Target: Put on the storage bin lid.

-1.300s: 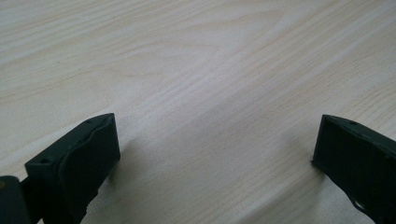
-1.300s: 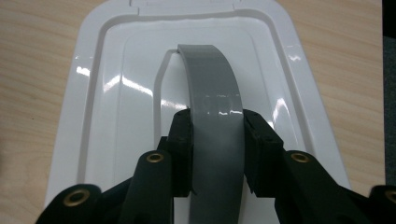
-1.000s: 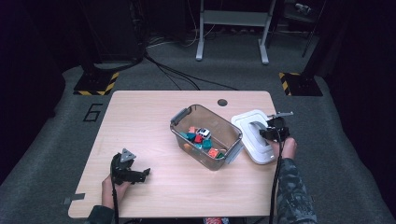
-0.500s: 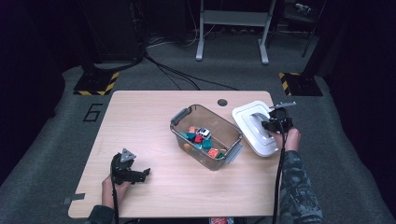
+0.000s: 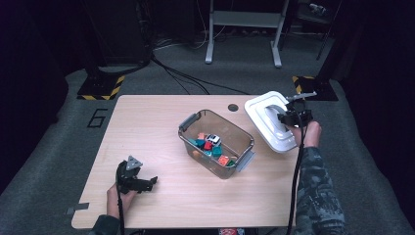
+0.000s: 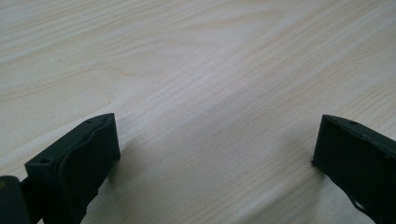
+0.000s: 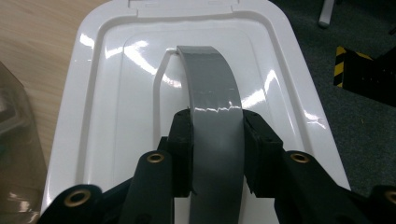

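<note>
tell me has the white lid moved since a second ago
Yes. The white lid, held by its grey handle in the right claw, has lifted and tilted, its far end nearer the table's back edge.

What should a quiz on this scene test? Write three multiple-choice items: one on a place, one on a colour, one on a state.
1. Where is the bin?
A. on the floor
B. mid-table
C. on the lid

2. What colour is the lid?
A. white
B. red
C. black

3. What is the right hand-held gripper doing?
A. hanging open
B. clamped on a toy
C. clamped on the lid's grey handle

Answers:
1 B: the high view shows it in the middle of the table.
2 A: it looks glossy white in both the high view and the right gripper view.
3 C: both jaws press on the grey handle.
</note>
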Available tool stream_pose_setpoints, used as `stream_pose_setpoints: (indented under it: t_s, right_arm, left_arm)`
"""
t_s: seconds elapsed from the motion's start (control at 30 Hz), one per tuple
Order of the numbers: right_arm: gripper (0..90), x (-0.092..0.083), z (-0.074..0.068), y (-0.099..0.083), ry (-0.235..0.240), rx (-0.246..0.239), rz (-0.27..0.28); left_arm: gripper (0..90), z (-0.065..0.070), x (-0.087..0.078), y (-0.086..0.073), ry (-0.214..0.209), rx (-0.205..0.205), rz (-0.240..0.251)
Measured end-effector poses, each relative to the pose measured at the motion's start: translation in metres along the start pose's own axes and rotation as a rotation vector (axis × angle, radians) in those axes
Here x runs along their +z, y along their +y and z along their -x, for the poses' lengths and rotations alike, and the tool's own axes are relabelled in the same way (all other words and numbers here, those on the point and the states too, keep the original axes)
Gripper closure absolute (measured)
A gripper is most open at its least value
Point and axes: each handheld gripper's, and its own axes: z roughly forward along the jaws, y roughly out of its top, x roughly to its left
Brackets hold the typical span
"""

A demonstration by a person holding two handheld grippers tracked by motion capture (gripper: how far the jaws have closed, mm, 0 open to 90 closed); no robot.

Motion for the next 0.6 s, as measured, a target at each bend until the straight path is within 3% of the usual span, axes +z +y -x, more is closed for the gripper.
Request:
stream_pose_setpoints:
  t_s: [0.27, 0.6]
  right_arm:
    - [67.4, -0.026, -0.004, 0.014, 0.019, -0.022, 0.034]
    - [67.4, -0.049, -0.023, 0.027, 0.058, -0.064, 0.054]
  left_arm:
    - [0.2, -0.001, -0.001, 0.0, -0.001, 0.005, -0.006]
    - [0.2, -0.001, -0.001, 0.0, -0.004, 0.004, -0.006]
